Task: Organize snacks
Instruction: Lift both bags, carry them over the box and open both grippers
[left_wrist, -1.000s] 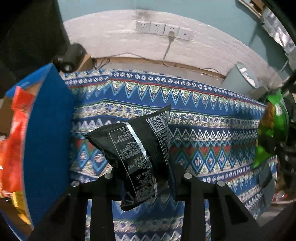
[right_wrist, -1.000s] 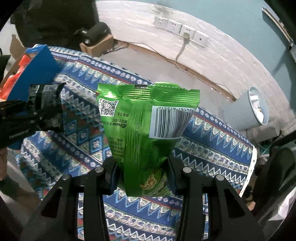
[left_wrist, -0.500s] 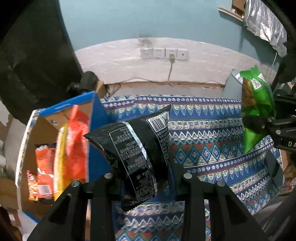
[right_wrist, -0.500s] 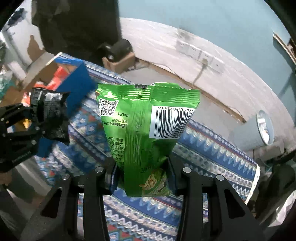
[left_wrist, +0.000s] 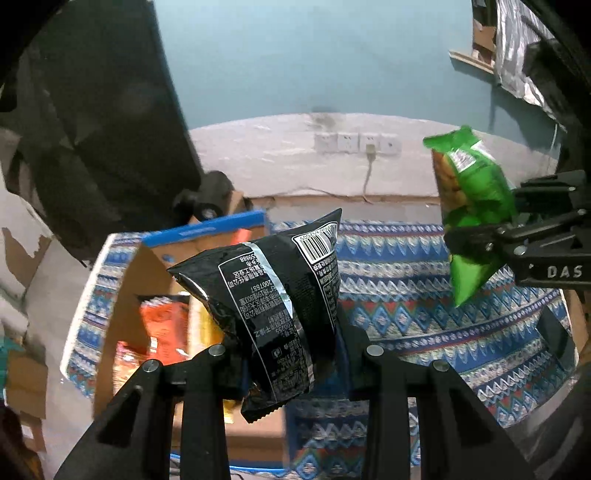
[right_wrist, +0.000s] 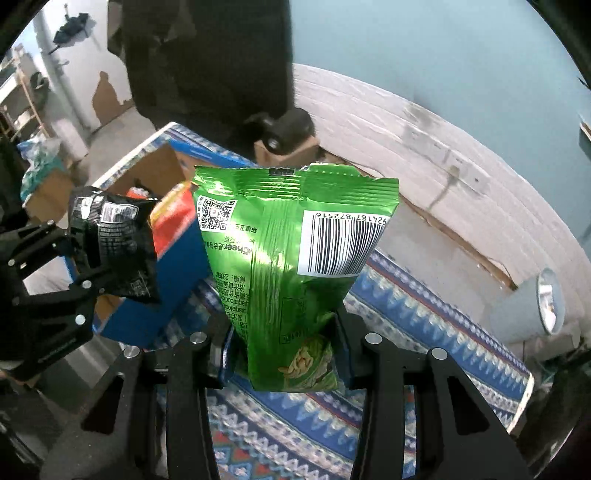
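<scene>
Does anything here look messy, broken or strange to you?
Nothing spilled or torn. The black snack bag and green snack bag are both held upside down, print inverted. The wall behind has patches of peeled paint, and the cardboard box holds loosely piled packets.

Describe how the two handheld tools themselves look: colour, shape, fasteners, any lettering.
Both the left tool and right tool are matte black, with two flat angular fingers and round silver screws. The right tool's side carries white letters "DAS". No cables or sleeves are visible.

Left tongs (left_wrist: 291, 354) and right tongs (right_wrist: 282, 354) both raised, clamped tight.
</scene>
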